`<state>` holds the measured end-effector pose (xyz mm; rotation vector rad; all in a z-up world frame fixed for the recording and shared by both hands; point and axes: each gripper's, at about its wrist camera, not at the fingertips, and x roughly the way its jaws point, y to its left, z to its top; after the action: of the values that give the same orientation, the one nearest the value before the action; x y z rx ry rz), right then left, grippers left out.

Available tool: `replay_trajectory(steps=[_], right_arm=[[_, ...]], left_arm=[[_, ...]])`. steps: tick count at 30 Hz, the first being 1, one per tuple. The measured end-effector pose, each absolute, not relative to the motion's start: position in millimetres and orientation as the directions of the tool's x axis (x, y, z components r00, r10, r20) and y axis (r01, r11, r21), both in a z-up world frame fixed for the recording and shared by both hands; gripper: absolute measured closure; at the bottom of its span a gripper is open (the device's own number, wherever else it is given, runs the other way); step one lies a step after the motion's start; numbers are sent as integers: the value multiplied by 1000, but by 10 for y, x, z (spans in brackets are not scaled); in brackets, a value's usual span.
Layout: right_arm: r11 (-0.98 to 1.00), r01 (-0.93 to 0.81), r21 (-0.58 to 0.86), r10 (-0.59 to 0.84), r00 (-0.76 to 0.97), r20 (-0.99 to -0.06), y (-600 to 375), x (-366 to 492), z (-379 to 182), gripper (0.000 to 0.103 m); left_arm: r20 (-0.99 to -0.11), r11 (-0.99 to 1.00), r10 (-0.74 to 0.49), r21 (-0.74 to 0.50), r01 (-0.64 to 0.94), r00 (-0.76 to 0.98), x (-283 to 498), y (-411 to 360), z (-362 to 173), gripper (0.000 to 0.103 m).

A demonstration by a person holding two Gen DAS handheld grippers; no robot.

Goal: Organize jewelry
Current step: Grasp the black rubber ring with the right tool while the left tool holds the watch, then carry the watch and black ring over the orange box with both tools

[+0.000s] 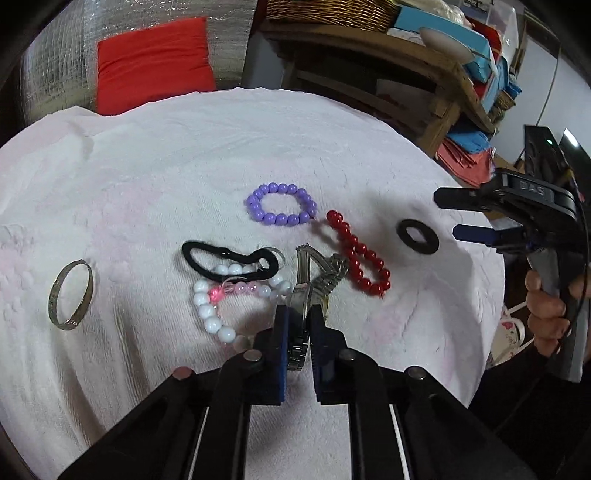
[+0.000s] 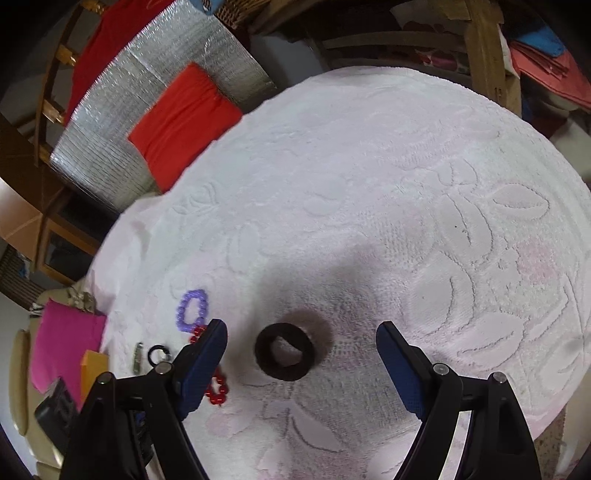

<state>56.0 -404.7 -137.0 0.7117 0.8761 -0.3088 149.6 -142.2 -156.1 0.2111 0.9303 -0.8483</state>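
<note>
1. I am clenching my left gripper [image 1: 298,325] on the silver metal-link wristwatch [image 1: 301,295]; its blue pads are pressing the band edge-on from both sides, so I judge the thin strap is being taken across its width to keep it from sliding out.
2. Just left of the watch, the white bead bracelet with pink beads [image 1: 236,302] is lying tangled under the black elastic hair tie [image 1: 229,262], which is probably why I am taking the watch alone first.
3. Well left of the watch, the engraved silver metal bangle [image 1: 70,293] is leaning on its edge.
4. Right of the watch, the glossy red bead bracelet [image 1: 358,254] is stretching away; beyond the watch the round purple bead bracelet [image 1: 281,204] is lying flat.
5. Farther right, I am holding my right gripper [image 2: 301,354] released, jaws wide, hovering over the thick black fabric hair ring [image 2: 283,350], seemingly lined up to straddle it.
6. Everything is resting on a white embossed towel [image 1: 184,147] covering the table.
7. Past the towel, a red cushion [image 1: 153,62] is leaning on silver foil sheeting [image 1: 55,62], and a wooden shelf [image 1: 424,74] is carrying boxes and a wicker basket [image 1: 332,13].
</note>
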Motion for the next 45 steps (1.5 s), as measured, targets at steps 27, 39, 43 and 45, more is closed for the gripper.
replay_trajectory(steps=[27, 39, 43, 45], right_arm=[[847, 457, 272, -73, 606, -792, -3532, 720, -1326, 92], [866, 356, 351, -23, 730, -683, -3268, 658, -1077, 92], [881, 309, 358, -1, 758, -653, -3102, 679, -1004, 92], [887, 291, 359, 11, 763, -647, -3017, 711, -993, 92]], left_arm=[[-744, 665, -588, -221, 713, 318, 1459, -1274, -1544, 91], [-614, 677, -670, -277, 681, 416, 1363, -759, -963, 91], [-571, 684, -683, -283, 672, 455, 1303, -483, -784, 91], [-549, 692, -685, -284, 664, 479, 1291, -337, -692, 91]])
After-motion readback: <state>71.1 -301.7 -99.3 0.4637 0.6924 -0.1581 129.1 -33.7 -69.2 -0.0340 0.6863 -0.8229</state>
